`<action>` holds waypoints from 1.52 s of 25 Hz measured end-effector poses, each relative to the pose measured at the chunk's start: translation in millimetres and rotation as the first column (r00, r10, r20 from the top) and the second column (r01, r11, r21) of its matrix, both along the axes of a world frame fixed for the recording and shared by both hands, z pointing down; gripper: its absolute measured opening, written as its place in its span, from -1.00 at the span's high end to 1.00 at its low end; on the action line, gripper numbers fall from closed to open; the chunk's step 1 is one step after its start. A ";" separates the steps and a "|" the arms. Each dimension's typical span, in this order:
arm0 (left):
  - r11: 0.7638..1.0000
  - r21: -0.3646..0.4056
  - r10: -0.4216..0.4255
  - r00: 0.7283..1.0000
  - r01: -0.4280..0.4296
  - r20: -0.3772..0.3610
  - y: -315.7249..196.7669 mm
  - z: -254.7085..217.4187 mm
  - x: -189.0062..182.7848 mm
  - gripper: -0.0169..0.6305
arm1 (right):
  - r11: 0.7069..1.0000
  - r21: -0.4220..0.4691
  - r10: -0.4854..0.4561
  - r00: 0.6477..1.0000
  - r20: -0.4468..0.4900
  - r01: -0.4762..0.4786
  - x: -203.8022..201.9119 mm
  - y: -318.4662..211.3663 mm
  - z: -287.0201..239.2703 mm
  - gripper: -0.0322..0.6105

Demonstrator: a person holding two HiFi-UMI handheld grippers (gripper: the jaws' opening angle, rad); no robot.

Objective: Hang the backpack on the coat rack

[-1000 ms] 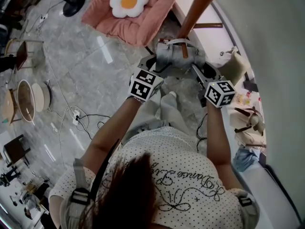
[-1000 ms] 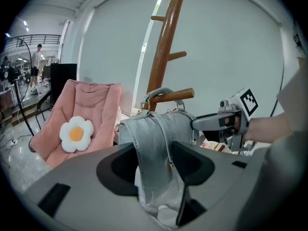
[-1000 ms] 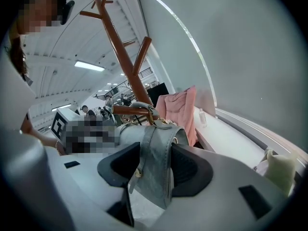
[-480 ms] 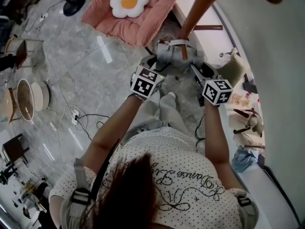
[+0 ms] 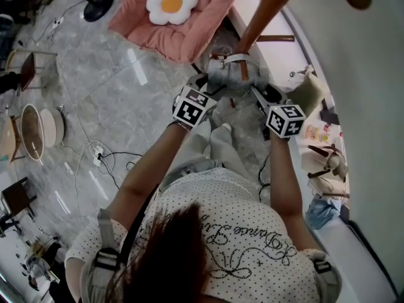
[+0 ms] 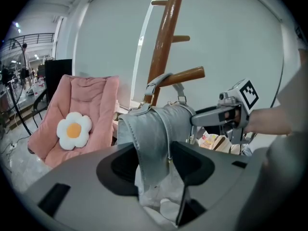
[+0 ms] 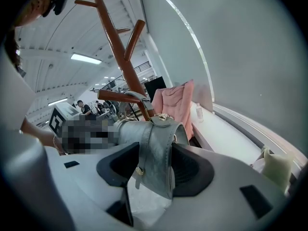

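Left gripper view: the left gripper [image 6: 155, 163] is clamped on one side of the grey backpack [image 6: 156, 121] at centre frame. The backpack's top handle [image 6: 161, 80] lies over a lower peg of the wooden coat rack [image 6: 166, 37]. Right gripper view: the right gripper [image 7: 154, 166] grasps the backpack's other side, across a strap; a pink chair [image 7: 175, 105] stands behind it.

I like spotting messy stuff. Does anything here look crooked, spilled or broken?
Nothing looks spilled or broken. The backpack has its handle looped over a coat rack peg, with the left gripper and right gripper clamped on its sides. The only untidy thing is the cables sprawled across the floor.
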State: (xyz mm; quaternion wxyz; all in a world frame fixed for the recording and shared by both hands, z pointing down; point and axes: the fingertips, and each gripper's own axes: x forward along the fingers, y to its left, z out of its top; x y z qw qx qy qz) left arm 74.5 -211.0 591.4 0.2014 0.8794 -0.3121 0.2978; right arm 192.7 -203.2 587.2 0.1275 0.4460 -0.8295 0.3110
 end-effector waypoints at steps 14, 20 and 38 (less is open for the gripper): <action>0.996 -0.084 -0.030 0.999 0.031 0.021 8.2 12.4 -16.4 0.11 | 0.999 -0.043 -0.028 0.996 -0.082 0.024 -1.4 2.7 3.3 -0.14; 0.997 -0.054 -0.045 0.999 0.046 0.019 11.0 1.8 -25.9 0.06 | 0.999 -0.035 -0.020 0.993 -0.120 0.016 6.8 10.4 -3.8 -0.19; 0.966 0.219 -0.106 0.985 0.135 -0.140 -19.7 -117.3 -27.1 0.39 | 0.960 0.268 0.100 0.992 -0.079 -0.076 6.6 -9.3 -129.5 0.18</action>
